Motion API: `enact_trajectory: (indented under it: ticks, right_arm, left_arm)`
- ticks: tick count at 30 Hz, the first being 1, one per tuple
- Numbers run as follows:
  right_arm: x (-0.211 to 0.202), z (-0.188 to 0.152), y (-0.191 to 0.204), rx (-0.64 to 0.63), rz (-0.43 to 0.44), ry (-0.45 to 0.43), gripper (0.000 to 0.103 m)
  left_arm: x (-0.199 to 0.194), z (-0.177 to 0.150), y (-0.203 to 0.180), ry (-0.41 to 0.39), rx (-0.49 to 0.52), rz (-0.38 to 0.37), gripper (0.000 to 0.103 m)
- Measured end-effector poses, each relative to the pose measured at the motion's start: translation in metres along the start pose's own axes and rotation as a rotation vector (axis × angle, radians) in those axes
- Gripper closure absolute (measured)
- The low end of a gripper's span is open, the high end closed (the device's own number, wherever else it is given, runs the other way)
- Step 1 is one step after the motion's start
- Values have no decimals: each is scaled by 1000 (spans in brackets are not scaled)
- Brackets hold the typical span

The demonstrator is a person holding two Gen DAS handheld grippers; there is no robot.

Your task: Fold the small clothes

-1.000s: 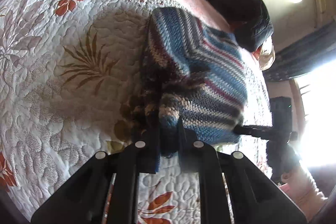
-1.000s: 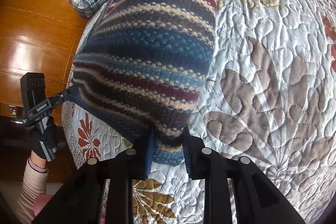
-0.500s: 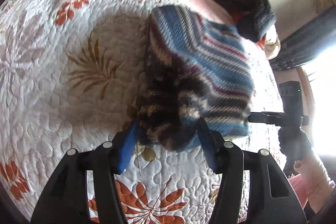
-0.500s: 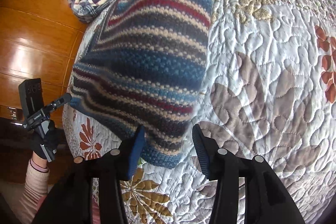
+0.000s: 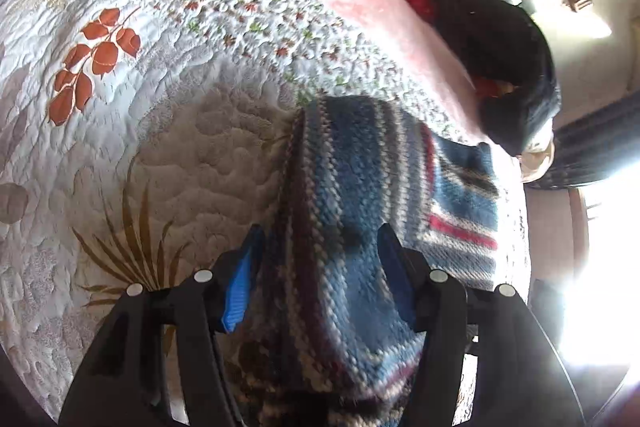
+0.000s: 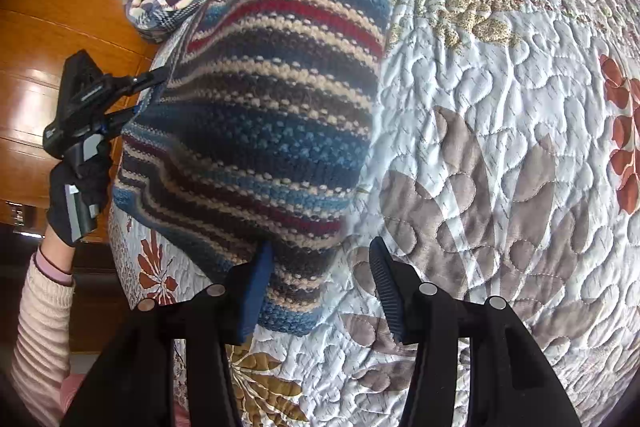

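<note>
A striped knit sweater (image 6: 272,107) lies folded on a floral quilt (image 6: 500,155). The right gripper (image 6: 320,283) at 6 o'clock and the left gripper (image 5: 316,279) both stand with jaws spread, gripping nothing. The fold looks just released; next likely calls for regrasping an edge.

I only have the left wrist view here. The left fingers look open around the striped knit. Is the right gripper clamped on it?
Observer: No. The right gripper is open, and a corner of the striped knit lies loose between its fingers.
Operator: Where does the left gripper sit on the garment?
Observer: The right wrist view shows the left gripper at the knit's opposite edge, near the side of the quilt.
Operator: What is holding it?
Observer: A dark-gloved hand, with a ribbed pale sleeve below.
</note>
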State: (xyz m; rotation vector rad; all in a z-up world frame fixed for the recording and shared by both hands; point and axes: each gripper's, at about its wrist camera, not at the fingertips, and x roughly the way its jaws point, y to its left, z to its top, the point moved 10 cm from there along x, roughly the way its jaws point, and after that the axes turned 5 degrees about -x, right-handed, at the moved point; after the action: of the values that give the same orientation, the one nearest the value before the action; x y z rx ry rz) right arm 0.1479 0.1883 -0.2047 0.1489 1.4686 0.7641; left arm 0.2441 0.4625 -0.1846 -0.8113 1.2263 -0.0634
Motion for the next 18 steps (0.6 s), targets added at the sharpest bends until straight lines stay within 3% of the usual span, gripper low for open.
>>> enact_trajectory:
  ticks: [1, 3, 8, 10, 14, 18]
  right_arm:
    - [0, 0, -1, -5, -3, 0, 52]
    - [0, 0, -1, -11, -8, 1, 52]
    - [4, 1, -2, -2, -1, 2, 52]
    - [4, 1, -3, -1, -1, 2, 51]
    - [6, 0, -1, 1, 2, 3, 51]
    - [7, 0, 2, 1, -4, 5, 51]
  left_arm:
    - [2, 2, -6, -2, -2, -22, 75]
    - [-6, 10, -19, -69, 64, -5, 88]
    - [-44, 8, -66, -312, 401, 77, 92]
    - [-33, 10, -53, -285, 395, 138, 92]
    - [13, 4, -9, -138, 328, 226, 90]
    - [10, 8, -7, -129, 240, 150, 87]
